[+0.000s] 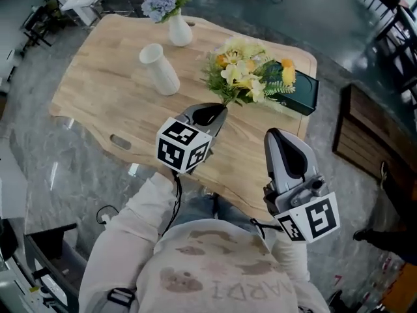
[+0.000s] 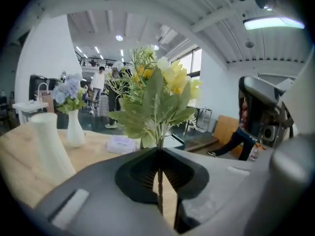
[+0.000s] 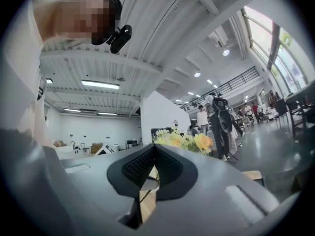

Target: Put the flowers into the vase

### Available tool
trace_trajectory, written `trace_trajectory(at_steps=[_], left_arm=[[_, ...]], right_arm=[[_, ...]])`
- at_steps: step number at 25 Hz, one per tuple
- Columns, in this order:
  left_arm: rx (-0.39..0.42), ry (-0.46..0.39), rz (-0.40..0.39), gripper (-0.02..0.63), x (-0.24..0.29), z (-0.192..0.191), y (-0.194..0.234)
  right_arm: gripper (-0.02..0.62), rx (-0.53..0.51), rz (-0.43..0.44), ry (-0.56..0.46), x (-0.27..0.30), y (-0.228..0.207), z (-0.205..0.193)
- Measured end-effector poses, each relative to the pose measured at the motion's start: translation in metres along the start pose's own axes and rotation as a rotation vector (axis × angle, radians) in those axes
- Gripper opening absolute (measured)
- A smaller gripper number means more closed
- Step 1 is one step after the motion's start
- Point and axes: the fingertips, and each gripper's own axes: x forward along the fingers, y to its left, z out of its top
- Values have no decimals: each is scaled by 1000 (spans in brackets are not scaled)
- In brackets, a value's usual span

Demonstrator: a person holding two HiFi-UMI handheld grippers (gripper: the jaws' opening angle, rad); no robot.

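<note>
The left gripper (image 1: 217,113) has its fingers (image 2: 135,176) closed on the thin stem (image 2: 159,186) of the artificial flowers (image 1: 247,72). The left gripper view shows the stem pinched in the seam between the two dark pads, with the leaves and yellow blooms fanning upright above them. Gripping low on the stem makes sense: it leaves the heads uncrushed, though little or no stem seems to stick out below the pads to lead into a narrow neck.

From the head view the bouquet sits over the right half of the wooden bench (image 1: 98,93), just in front of a dark green box (image 1: 307,95). The target is probably the empty white vase (image 1: 160,69), standing upright a little to the left of the flowers and apart from them. A second white vase (image 1: 180,31) further back already holds pale blue flowers, so it seems done with.

The right gripper (image 1: 275,135) is held close to the person's body off the bench's near edge – its fingers (image 3: 138,168) are closed together with nothing between them, and the yellow blooms only show in the distance beyond the tips. It seems to be waiting clear of the work.

My judgement is that the flowers are in hand but not yet in the vase – the next move calls for carrying the stem end over the open neck and lowering it straight down, without knocking over the tall vase.
</note>
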Motion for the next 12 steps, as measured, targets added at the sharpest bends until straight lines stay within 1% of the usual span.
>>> trace_trajectory(at_steps=[4, 6, 8, 12], left_arm=[[13, -137, 94, 21, -49, 44, 27], [11, -198, 139, 21, -74, 57, 40], [14, -257, 178, 21, -91, 59, 48], [41, -364, 234, 21, -102, 48, 47]], right_arm=[[26, 6, 123, -16, 31, 25, 6], [26, 12, 171, -11, 45, 37, 2], [26, 12, 213, -3, 52, 46, -10], [26, 11, 274, 3, 48, 47, -49]])
